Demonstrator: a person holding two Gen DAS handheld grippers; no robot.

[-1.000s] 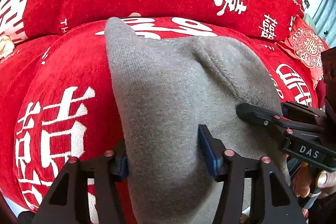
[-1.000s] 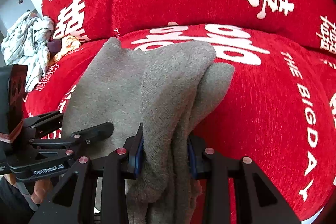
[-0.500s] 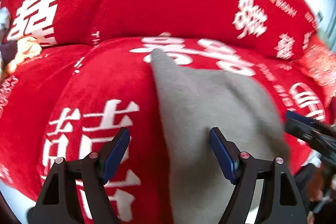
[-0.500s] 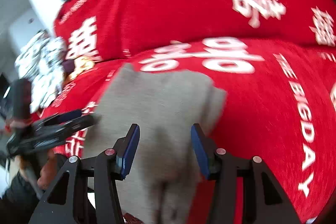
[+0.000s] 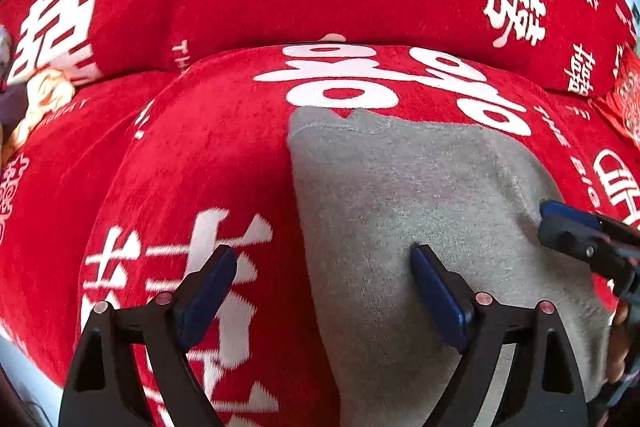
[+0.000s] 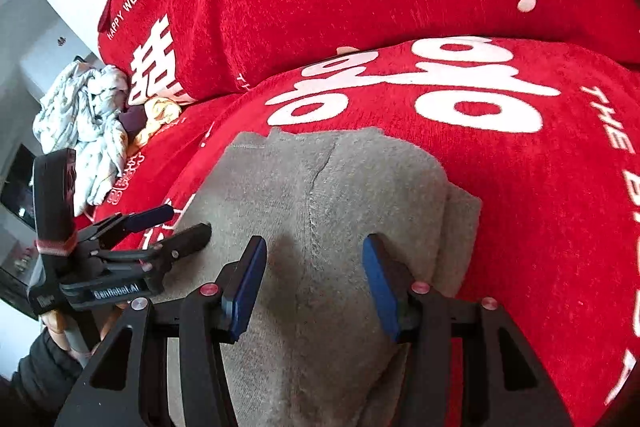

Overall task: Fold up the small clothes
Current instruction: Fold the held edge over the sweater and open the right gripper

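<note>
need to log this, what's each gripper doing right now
left gripper: open, holding nothing, over the grey garment edge.
right gripper: open, holding nothing, above it.

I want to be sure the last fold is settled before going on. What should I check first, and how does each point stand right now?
1. Left gripper released: ok, jaws wide open, nothing between them.
2. Right gripper released: ok, open above the cloth.
3. Gray knit garment resting on the red sofa cover: ok, it lies flat, unheld.
4. Fold edges lined up: not ok, a lower layer sticks out on the right side.
5. Near end of the garment tidy: cannot tell, it runs under the grippers and out of view.
6. Crumpled white clothes apart from the work spot: ok, off to the left.
</note>
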